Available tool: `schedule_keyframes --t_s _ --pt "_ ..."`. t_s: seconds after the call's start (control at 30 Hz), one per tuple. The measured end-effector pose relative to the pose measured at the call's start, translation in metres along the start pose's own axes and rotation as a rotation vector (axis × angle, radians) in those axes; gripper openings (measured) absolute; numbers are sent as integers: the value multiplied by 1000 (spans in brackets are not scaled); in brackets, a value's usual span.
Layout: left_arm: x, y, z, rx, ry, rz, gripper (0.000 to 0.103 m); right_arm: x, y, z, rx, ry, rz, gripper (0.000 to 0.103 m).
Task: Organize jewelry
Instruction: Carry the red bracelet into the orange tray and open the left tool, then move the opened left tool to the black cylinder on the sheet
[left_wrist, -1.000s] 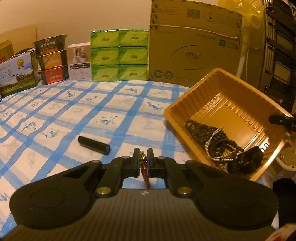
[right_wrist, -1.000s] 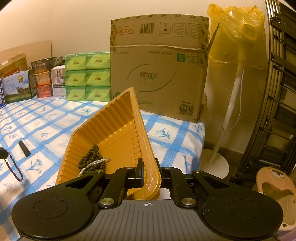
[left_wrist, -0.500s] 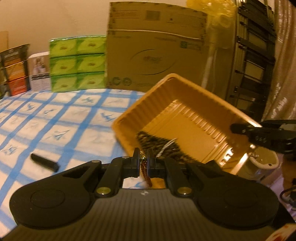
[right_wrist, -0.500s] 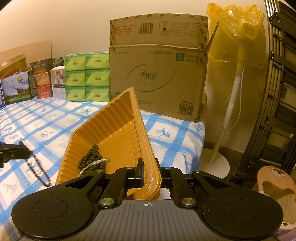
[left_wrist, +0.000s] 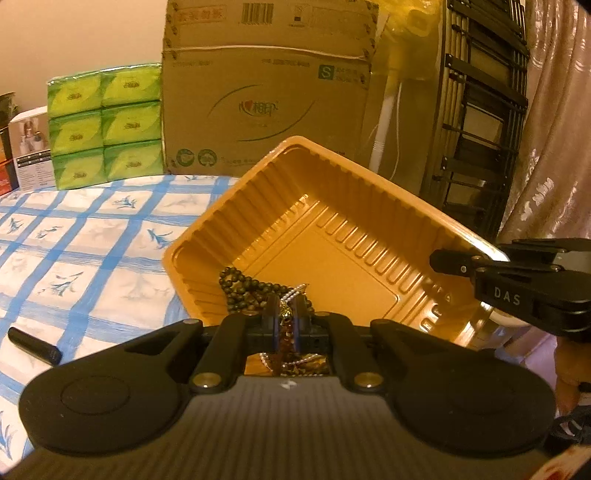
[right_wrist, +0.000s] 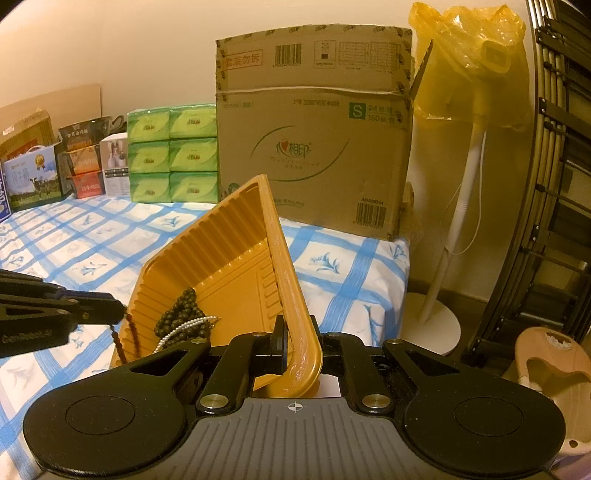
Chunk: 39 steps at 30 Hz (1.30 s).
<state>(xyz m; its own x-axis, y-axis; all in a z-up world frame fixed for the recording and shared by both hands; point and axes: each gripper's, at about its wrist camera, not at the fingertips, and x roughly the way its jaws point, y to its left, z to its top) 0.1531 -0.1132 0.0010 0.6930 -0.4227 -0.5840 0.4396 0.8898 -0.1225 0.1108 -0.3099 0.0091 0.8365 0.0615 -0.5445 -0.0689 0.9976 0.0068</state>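
Left tool (left_wrist: 286, 318) pinching red bead string (left_wrist: 285, 338), now moved over the orange tray (left_wrist: 332, 236)'s edge. Right tool (right_wrist: 298, 345) still clamps tray rim, unchanged.

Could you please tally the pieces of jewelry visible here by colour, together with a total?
Dark bead strands: 1, in the orange tray
Silver-white chains: 1, in the tray
Reddish-brown bead strands: 1, hanging from the left gripper
Total: 3
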Motion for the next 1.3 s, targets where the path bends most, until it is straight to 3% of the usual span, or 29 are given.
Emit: schedule_keyframes --t_s 0.6,0.7,1.03,1.3 --pt "23 -5 -3 5 37 -43 6 1 -1 0 2 1 -1 8" --pt "27 -3 -9 1 67 -48 18 0 -1 0 2 1 0 8" --pt "12 15 -26 -7 72 10 18 1 -1 0 2 2 1 8" --pt "-7 53 -36 -55 73 119 20 1 -2 0 0 1 0 8"
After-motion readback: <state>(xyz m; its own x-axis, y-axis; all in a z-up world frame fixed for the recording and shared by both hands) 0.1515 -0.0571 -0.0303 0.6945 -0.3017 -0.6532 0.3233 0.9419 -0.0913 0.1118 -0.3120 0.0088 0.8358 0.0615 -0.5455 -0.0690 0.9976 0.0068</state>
